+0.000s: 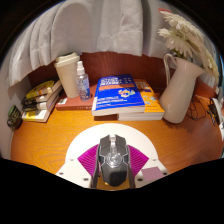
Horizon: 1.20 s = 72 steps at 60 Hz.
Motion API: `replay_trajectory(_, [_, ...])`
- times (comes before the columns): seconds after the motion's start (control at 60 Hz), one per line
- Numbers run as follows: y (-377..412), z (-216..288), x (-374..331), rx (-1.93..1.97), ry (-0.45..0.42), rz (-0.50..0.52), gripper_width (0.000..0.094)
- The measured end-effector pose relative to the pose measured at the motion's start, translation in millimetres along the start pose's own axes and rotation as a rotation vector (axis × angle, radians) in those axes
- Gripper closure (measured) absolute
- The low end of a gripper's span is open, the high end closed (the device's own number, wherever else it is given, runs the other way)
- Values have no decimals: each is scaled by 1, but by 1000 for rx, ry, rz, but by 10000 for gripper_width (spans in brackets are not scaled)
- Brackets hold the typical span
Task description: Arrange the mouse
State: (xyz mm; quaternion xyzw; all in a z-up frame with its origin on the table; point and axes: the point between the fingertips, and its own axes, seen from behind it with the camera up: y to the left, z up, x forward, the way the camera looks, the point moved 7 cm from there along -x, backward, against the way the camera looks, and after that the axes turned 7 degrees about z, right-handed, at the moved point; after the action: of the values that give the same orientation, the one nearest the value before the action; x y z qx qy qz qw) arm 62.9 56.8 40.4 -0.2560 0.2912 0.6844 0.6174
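A dark grey computer mouse (112, 156) sits between my gripper's two fingers, its nose pointing away from me. My gripper (112, 150) is shut on the mouse, with the magenta pads (88, 157) pressed against its left and right sides. Under and around the mouse lies a round white mat (112, 130) on the wooden desk (50, 135). I cannot tell whether the mouse rests on the mat or hangs just above it.
A blue book (125, 95) lies on other books just beyond the mat. A white vase (180, 85) with dried stems stands at the right. A small clear bottle (83, 82), a white cup (67, 72) and a stack of books (42, 98) are at the left.
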Motion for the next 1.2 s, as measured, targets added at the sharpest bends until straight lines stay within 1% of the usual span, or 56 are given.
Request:
replay_trajectory(0.117, [0,0,2,33,-11,-13,424])
replay_trajectory(0.167, [0,-4,4,34,9,-17,340])
replay_trajectory(0.2, [-1,-2,3,27,9,-24,325])
replay_trajectory(0.217, [-1,-2,2,23,11,-27,286])
replay_trajectory(0.267, [2,0,-3,14,24,-13,85])
replay_trajectory(0.283, [3,1,-5,15,23,-8,63])
replay_trajectory(0.333, [5,8,-17,21,3,-11,68])
replay_trajectory(0.35, [5,11,-23,20,-7,-15,93])
replay_trajectory(0.367, [6,14,-28,18,-17,-19,66])
replay_trajectory(0.433, [12,24,-56,9,-56,-29,66])
replay_trajectory(0.5, [21,31,-91,3,-75,-33,67])
replay_trajectory(0.617, [43,36,-152,-12,-121,-20,67])
replay_trajectory(0.75, [68,30,-215,-24,-179,-23,68])
replay_trajectory(0.883, [95,14,-260,-23,-211,5,73])
replay_trajectory(1.083, [131,-16,-297,-29,-229,46,73])
replay_trajectory(1.2, [142,-29,-309,-52,-225,43,73])
